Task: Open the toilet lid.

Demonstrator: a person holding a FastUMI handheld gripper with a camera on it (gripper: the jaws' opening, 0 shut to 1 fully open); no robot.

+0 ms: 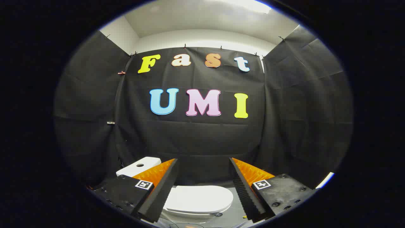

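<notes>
1. Progress: the toilet lid (198, 198) lies flat and closed over the bowl, so the opening step is judged not yet begun; approach, contact and lifting all remain.
2. Tongs (202, 190): the two fingers stand wide apart, holding nothing and touching nothing.
3. Position of the task's thing: the lid sits low, between and just beyond the fingertips, apart from both.
4. Cistern (139, 166): white, with a round button on top, behind the lid and partly hidden by the left finger.
5. Containers: the bowl's contents are hidden under the closed lid.
</notes>
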